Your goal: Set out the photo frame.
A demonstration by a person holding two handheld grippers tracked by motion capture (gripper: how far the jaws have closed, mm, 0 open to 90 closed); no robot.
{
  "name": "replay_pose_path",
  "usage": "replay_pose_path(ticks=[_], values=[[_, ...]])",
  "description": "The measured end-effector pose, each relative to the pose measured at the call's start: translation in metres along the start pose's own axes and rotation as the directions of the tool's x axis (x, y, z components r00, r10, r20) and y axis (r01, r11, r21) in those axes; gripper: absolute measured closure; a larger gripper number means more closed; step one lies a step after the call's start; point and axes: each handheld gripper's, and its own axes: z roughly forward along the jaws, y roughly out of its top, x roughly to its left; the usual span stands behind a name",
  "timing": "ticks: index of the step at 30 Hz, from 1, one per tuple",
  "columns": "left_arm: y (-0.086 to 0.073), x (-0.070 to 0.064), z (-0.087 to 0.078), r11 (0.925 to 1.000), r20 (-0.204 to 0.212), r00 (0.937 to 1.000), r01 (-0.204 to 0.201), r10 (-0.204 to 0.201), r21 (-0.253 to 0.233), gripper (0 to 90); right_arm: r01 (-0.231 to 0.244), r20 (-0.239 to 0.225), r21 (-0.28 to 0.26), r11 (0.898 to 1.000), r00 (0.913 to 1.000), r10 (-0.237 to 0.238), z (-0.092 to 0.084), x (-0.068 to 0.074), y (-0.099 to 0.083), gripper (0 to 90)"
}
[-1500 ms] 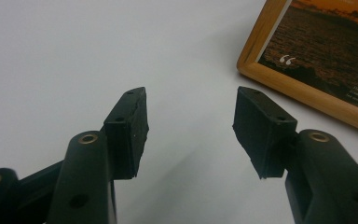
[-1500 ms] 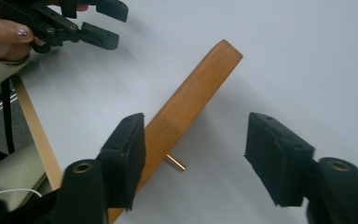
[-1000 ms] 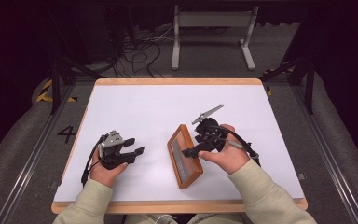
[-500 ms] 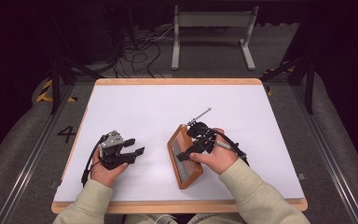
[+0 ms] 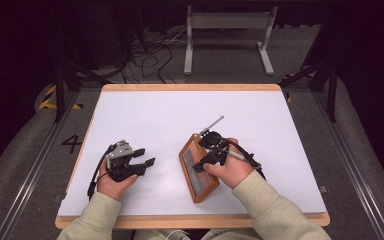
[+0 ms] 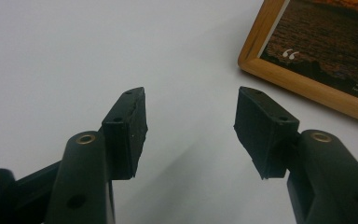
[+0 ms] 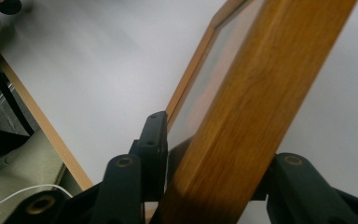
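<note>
A wooden picture frame (image 5: pixel 196 176) with a dark, orange-toned picture lies on the white table, in front of the person and slightly right. My right gripper (image 5: pixel 203 153) is at its right long edge. In the right gripper view its jaws have just been closing and now press on the frame's thick wooden side (image 7: pixel 261 84), one pad (image 7: pixel 153 149) against the glass face. My left gripper (image 5: pixel 145 157) rests on the table left of the frame, open, with nothing between its fingers (image 6: pixel 126 130). A corner of the frame (image 6: pixel 317 51) lies ahead and to its right.
The white table top has a wooden rim (image 5: pixel 190 87). Bare surface lies behind and to either side of the frame. Beyond the far edge stand a metal stand (image 5: pixel 227 30) and loose cables (image 5: pixel 150 55) on the dark floor.
The right gripper has come down and left onto the frame's right edge, and its jaws have closed on it. The left hand has kept still.
</note>
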Motion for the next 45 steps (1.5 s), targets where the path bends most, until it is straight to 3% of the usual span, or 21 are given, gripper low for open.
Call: replay_pose_path(ticks=[2,6,10,12,15,18,21,22,25,28,31,33,34,37,38,39,42,43,44,45], values=[[0.000,0.000,0.000,1.0000,-0.001,1.0000,0.001,-0.001,-0.001,44.0,-0.038,-0.024,0.004,0.999,0.9990,0.038,-0.002,-0.004,0.002,67.8],[0.000,0.000,-0.001,1.0000,0.001,1.0000,0.005,-0.005,-0.006,44.0,-0.032,-0.064,-0.012,0.999,0.9975,0.031,-0.007,-0.005,0.004,73.8],[0.000,0.001,-0.001,0.9999,0.005,0.9999,0.010,-0.010,-0.007,44.1,0.005,0.007,-0.011,1.000,1.0000,-0.004,-0.018,-0.003,0.007,74.1],[0.000,0.001,-0.001,0.9999,0.004,0.9999,0.009,-0.009,-0.007,44.1,0.018,0.006,-0.016,1.000,0.9998,-0.018,-0.025,-0.004,0.008,74.1],[0.000,0.000,0.000,0.9999,0.004,0.9999,0.013,-0.012,-0.006,44.1,0.065,0.001,-0.002,0.998,0.9979,-0.065,-0.036,-0.004,0.011,74.1],[0.000,0.000,0.000,0.9999,0.004,0.9999,0.011,-0.011,-0.007,44.1,0.137,-0.005,0.028,0.990,0.9906,-0.137,-0.046,-0.004,0.016,74.1],[0.000,0.000,0.000,0.9999,0.005,0.9999,0.012,-0.012,-0.006,44.0,0.218,-0.004,0.034,0.975,0.9760,-0.218,-0.052,-0.006,0.018,74.1],[0.000,0.000,0.000,0.9999,0.005,0.9999,0.012,-0.012,-0.005,44.0,0.251,0.003,0.037,0.967,0.9679,-0.251,-0.054,-0.006,0.019,74.1],[0.000,0.001,0.000,1.0000,0.003,1.0000,0.005,-0.005,-0.003,44.0,0.367,0.019,0.058,0.928,0.9294,-0.369,-0.057,-0.006,0.024,74.2],[0.000,0.001,0.000,1.0000,0.005,1.0000,0.007,-0.007,-0.003,43.9,0.475,0.012,0.096,0.875,0.8781,-0.478,-0.058,-0.004,0.029,74.1],[0.000,0.001,0.000,0.9999,0.003,1.0000,0.009,-0.009,-0.005,43.4,0.530,-0.004,0.116,0.840,0.8457,-0.534,-0.057,-0.003,0.033,74.1],[-0.001,0.001,0.000,0.9999,0.004,0.9999,0.013,-0.013,-0.006,43.1,0.570,-0.016,0.121,0.813,0.8197,-0.573,-0.056,-0.002,0.036,74.1],[-0.001,0.001,0.000,0.9999,0.004,0.9999,0.013,-0.013,-0.006,43.0,0.570,-0.016,0.121,0.813,0.8197,-0.573,-0.056,-0.002,0.036,74.1],[-0.001,0.002,0.000,0.9999,0.006,0.9999,0.010,-0.010,-0.005,42.8,0.642,-0.044,0.131,0.756,0.7653,-0.642,-0.050,-0.003,0.040,74.1],[-0.001,0.002,0.000,0.9999,0.006,0.9999,0.010,-0.010,-0.005,42.8,0.642,-0.044,0.131,0.756,0.7653,-0.642,-0.050,-0.003,0.040,74.1],[-0.001,0.001,0.000,0.9999,0.006,0.9999,0.016,-0.016,-0.006,42.8,0.669,-0.063,0.141,0.730,0.7415,-0.668,-0.045,-0.005,0.042,74.1],[-0.001,0.002,0.000,0.9998,0.006,0.9998,0.018,-0.018,-0.005,42.7,0.691,-0.081,0.155,0.706,0.7209,-0.688,-0.038,-0.007,0.043,74.1],[-0.001,0.002,0.000,0.9999,0.007,0.9999,0.015,-0.015,-0.004,42.7,0.702,-0.087,0.159,0.694,0.7104,-0.698,-0.036,-0.007,0.043,74.1],[-0.001,0.002,0.000,0.9999,0.007,0.9999,0.015,-0.015,-0.004,42.7,0.702,-0.087,0.159,0.694,0.7104,-0.698,-0.036,-0.007,0.043,74.1],[-0.002,0.002,0.000,0.9998,0.007,0.9998,0.018,-0.018,-0.004,42.7,0.711,-0.093,0.161,0.684,0.7012,-0.707,-0.033,-0.008,0.044,74.1]])
